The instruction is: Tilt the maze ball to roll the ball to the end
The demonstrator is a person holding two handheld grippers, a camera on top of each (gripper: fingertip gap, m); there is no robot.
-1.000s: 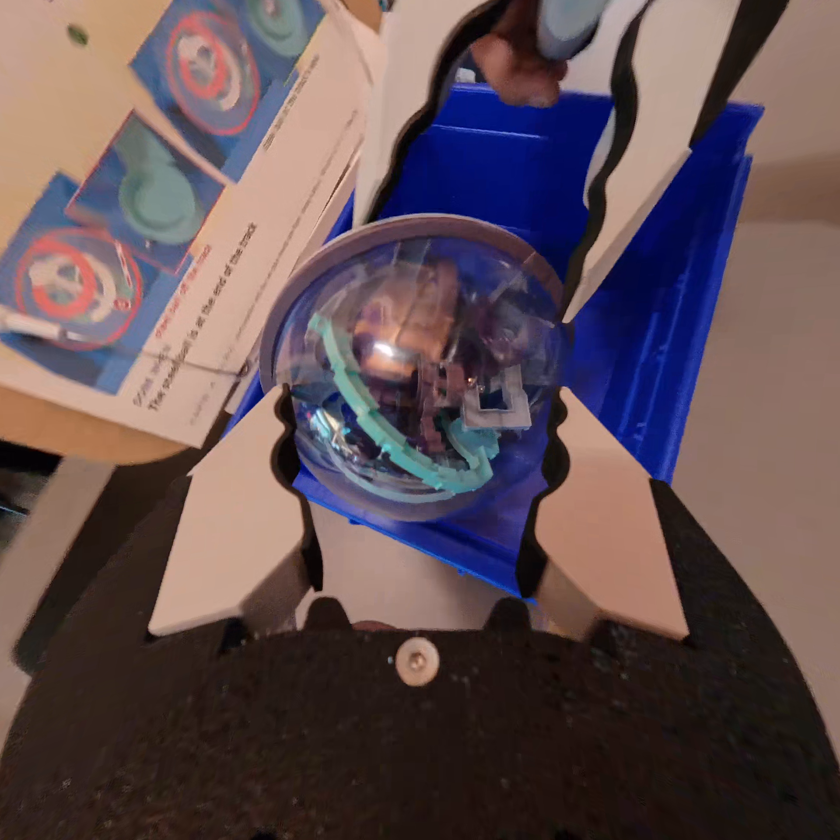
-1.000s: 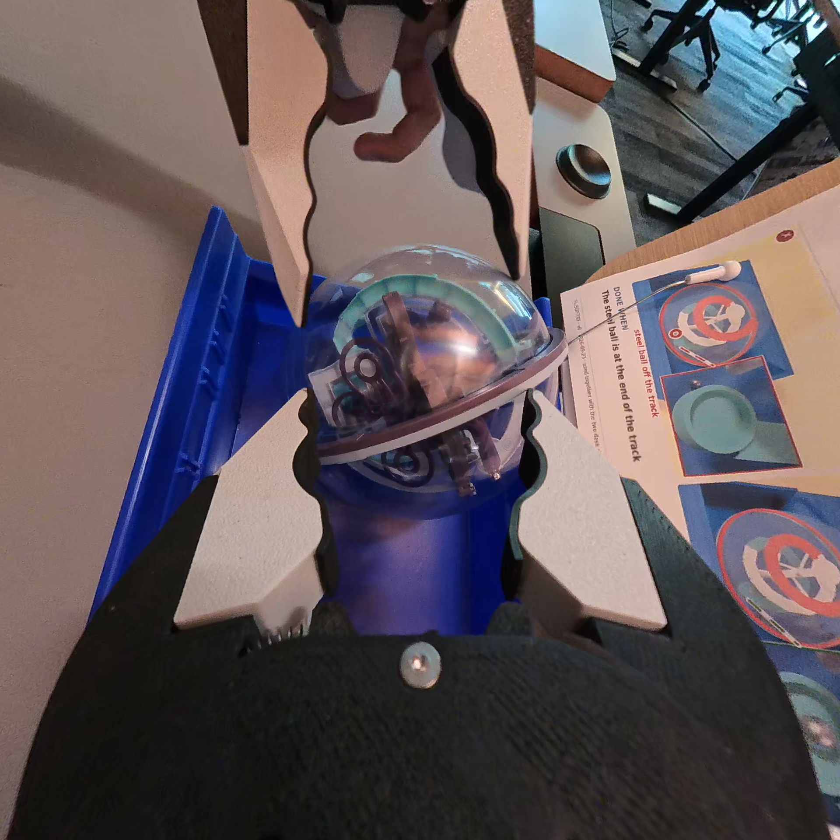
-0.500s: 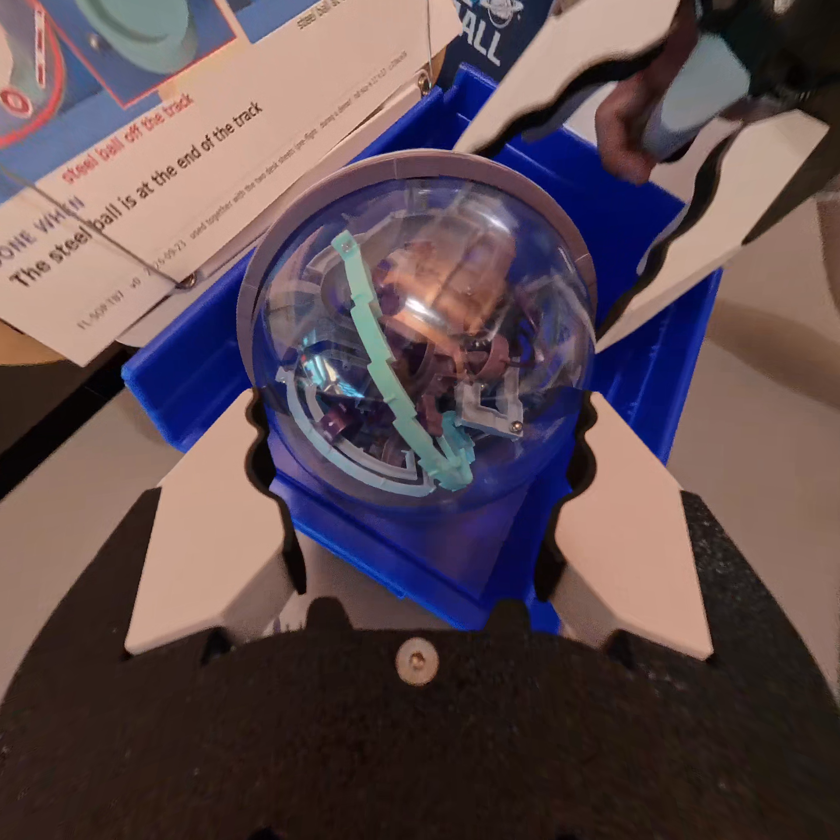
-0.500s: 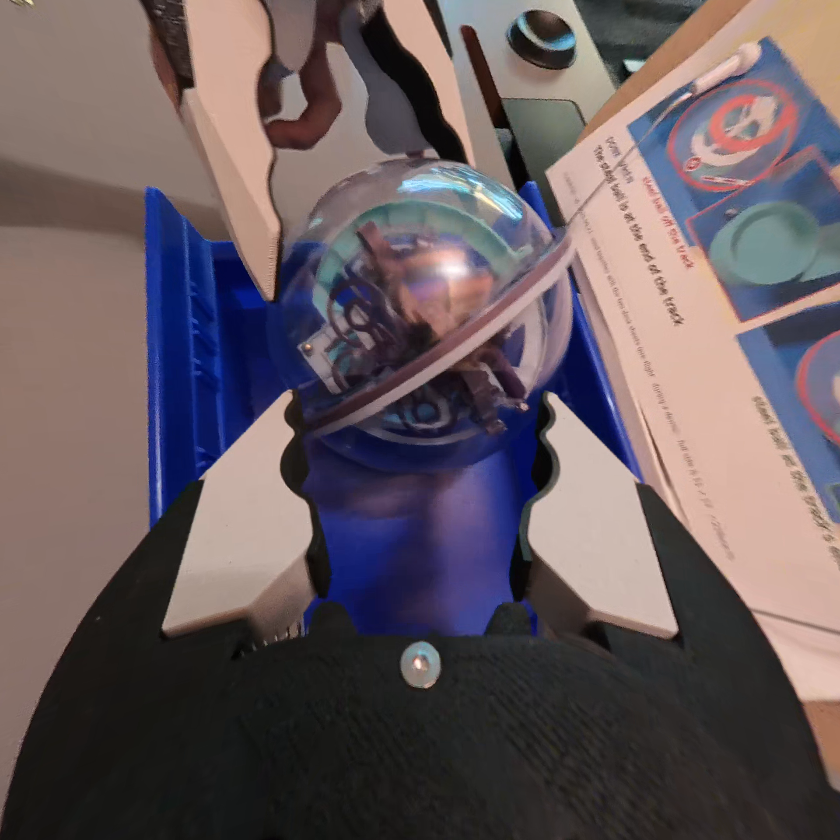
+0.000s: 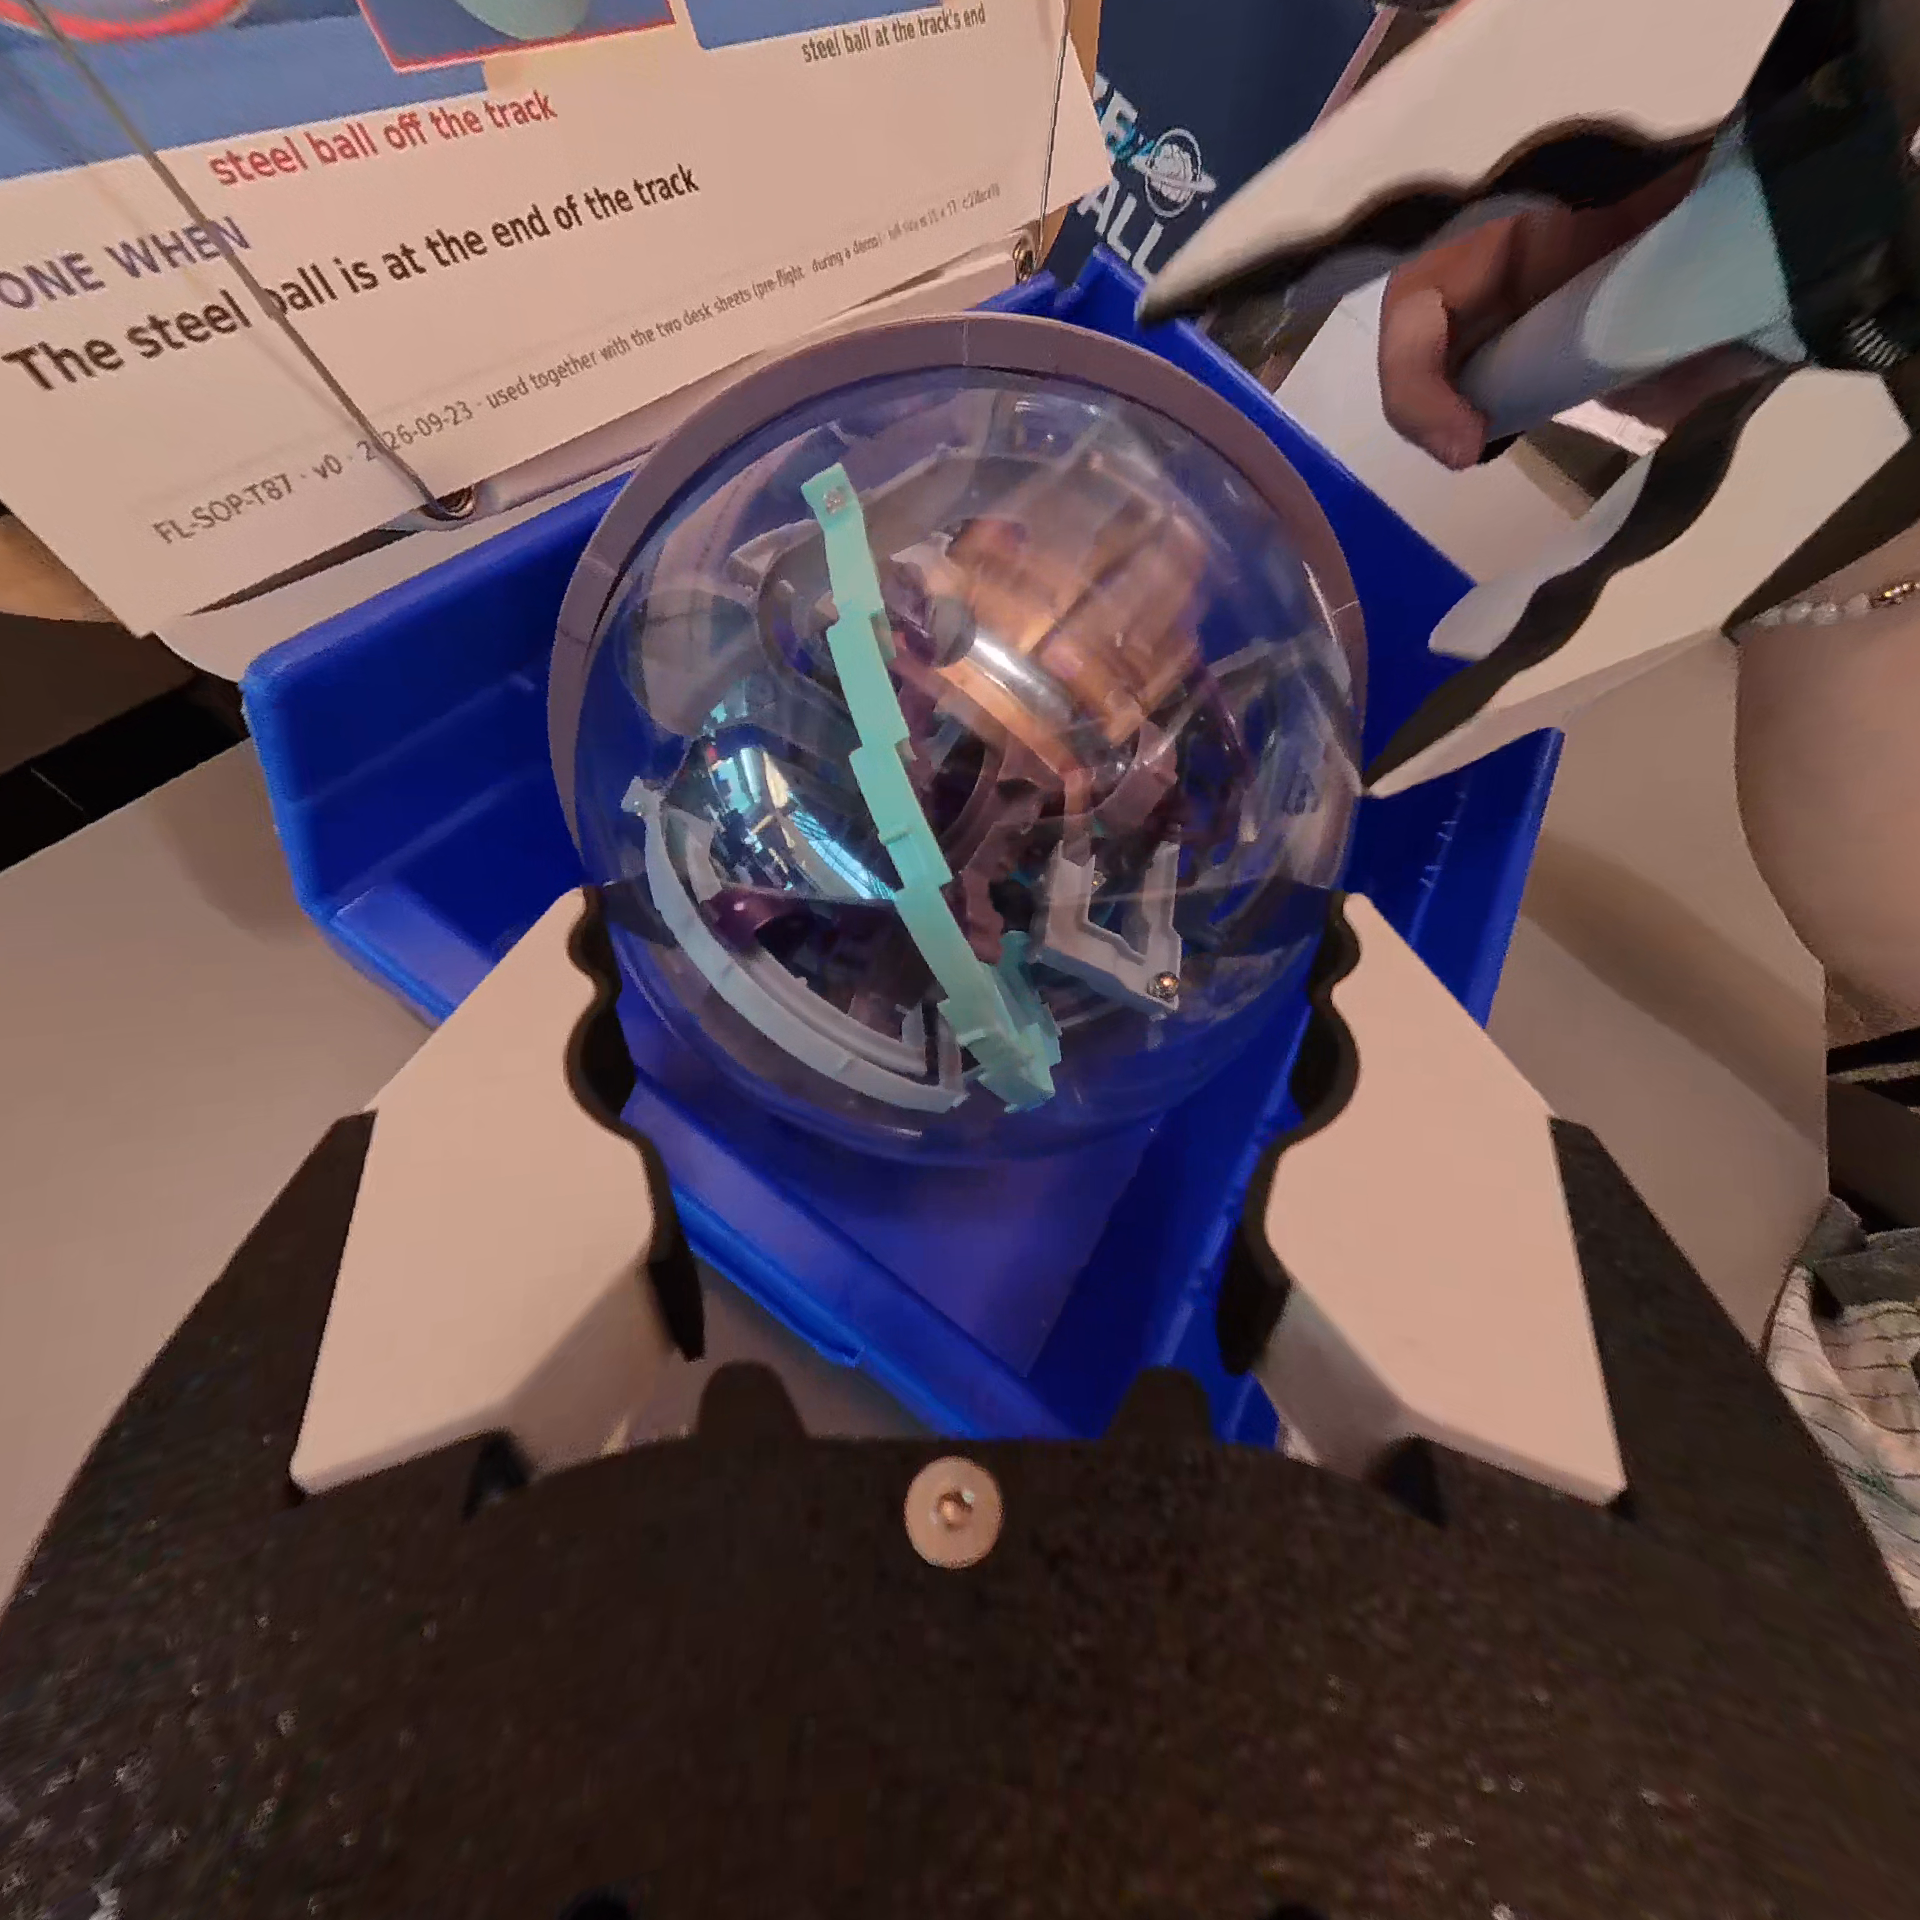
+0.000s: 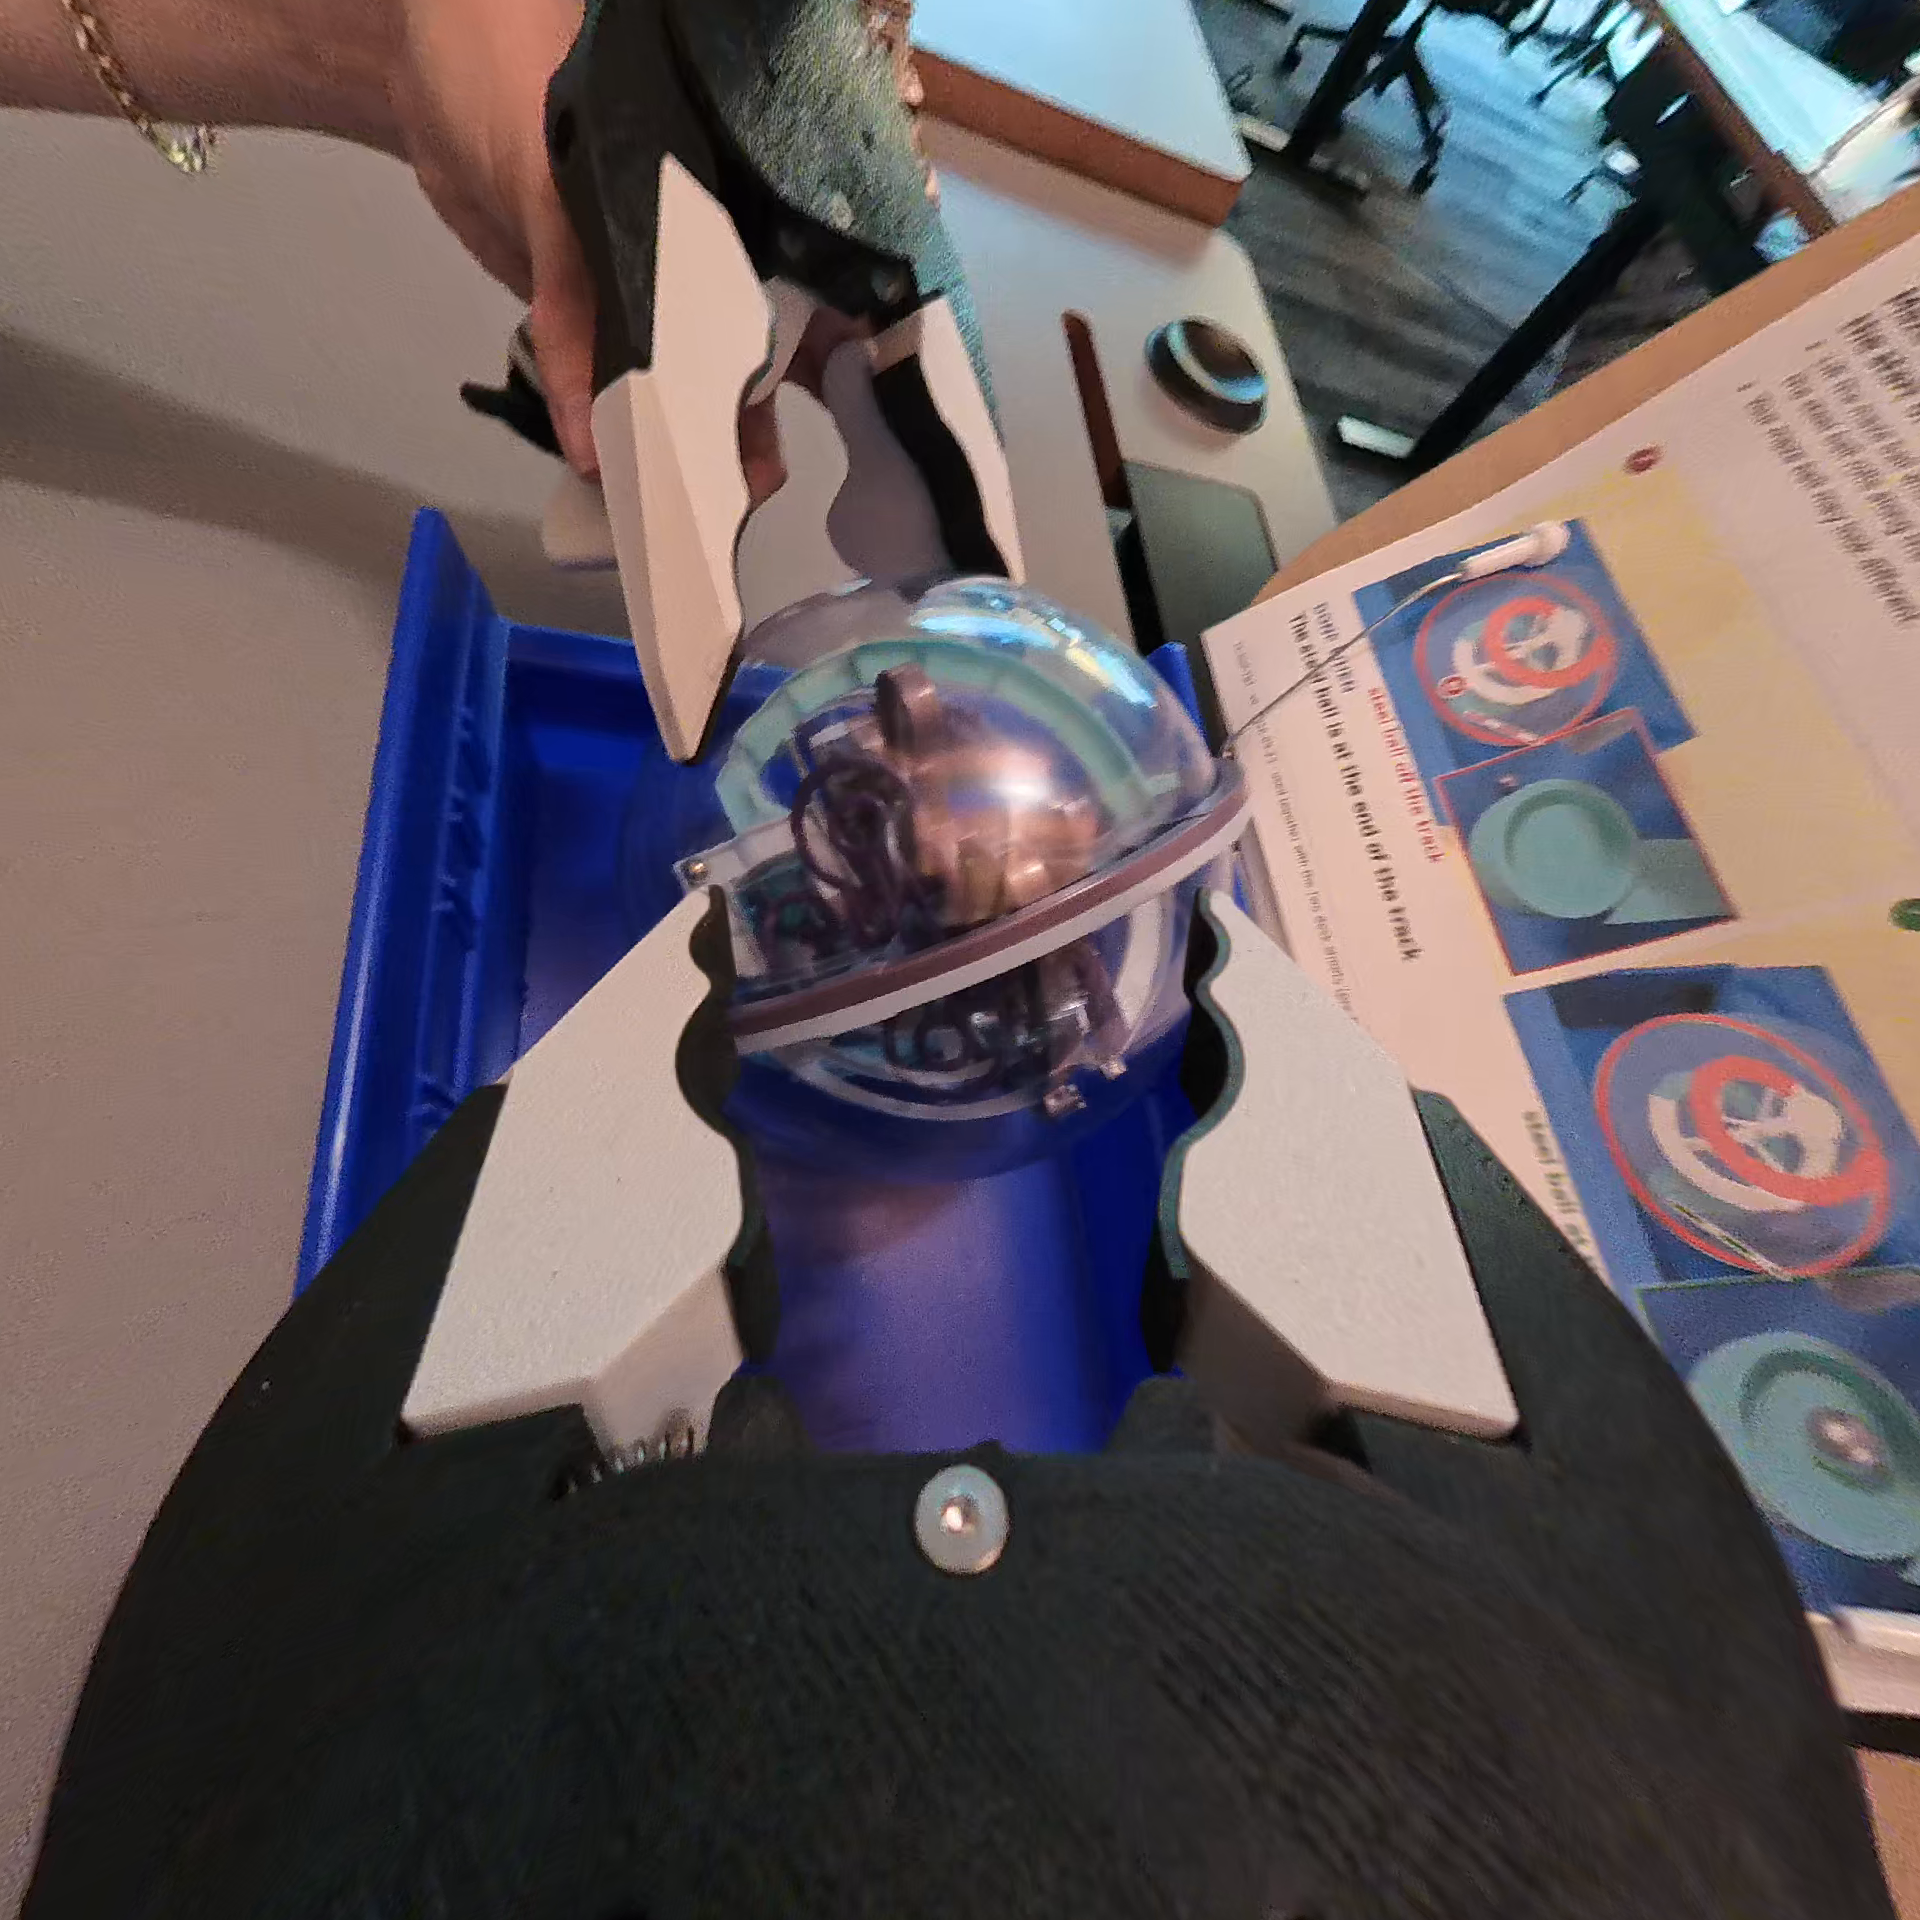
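Left wrist view: both grippers [image 5: 961,925] [image 6: 961,914] clamp maze ball [image 5: 966,748]; only right view shows tilted rim.

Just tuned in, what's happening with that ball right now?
A person holds the clear plastic maze ball between two handheld grippers over a blue plastic bin. The left gripper and right gripper pinch it from opposite sides, its grey equator ring tilted. The steel ball's position can't be made out.
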